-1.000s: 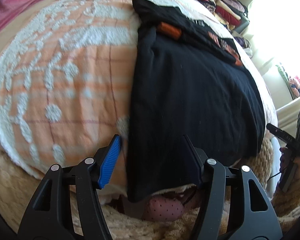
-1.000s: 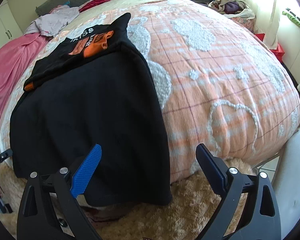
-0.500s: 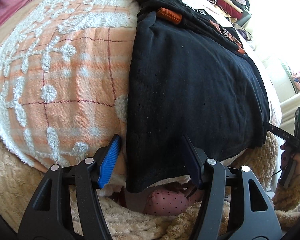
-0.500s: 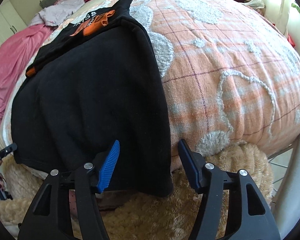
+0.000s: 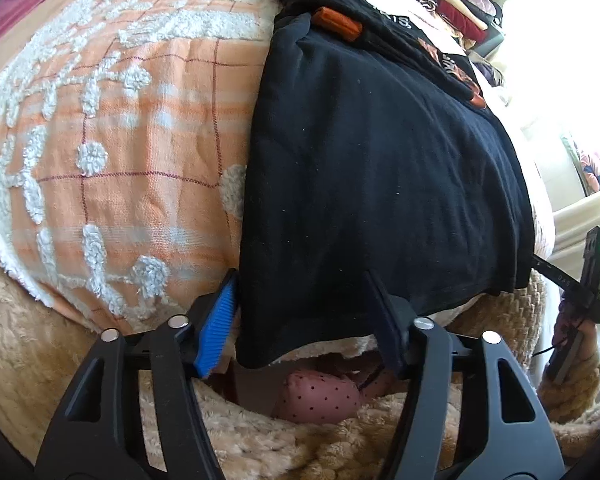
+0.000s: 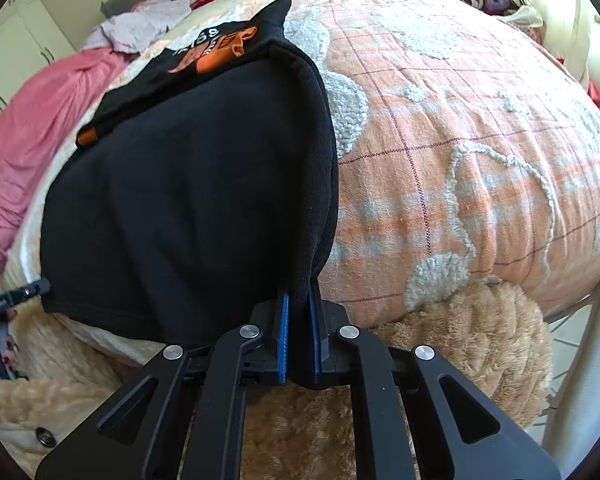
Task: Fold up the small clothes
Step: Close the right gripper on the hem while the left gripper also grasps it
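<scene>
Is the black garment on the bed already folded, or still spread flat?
Partly folded: the black garment shows a doubled, rounded edge on its right side, and its printed part lies under the plain black layer. How many layers it has, I cannot tell.

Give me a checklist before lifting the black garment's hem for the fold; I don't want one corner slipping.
1. Right tongs shut on the black garment at its corner: ok.
2. Left tongs gripping: not ok; closing, pads not yet pressing the cloth between them.
3. Garment flat on the bedspread: ok.
4. Hem overhangs the bed edge, reachable: ok.
5. Only one layer pinched: cannot tell.
</scene>
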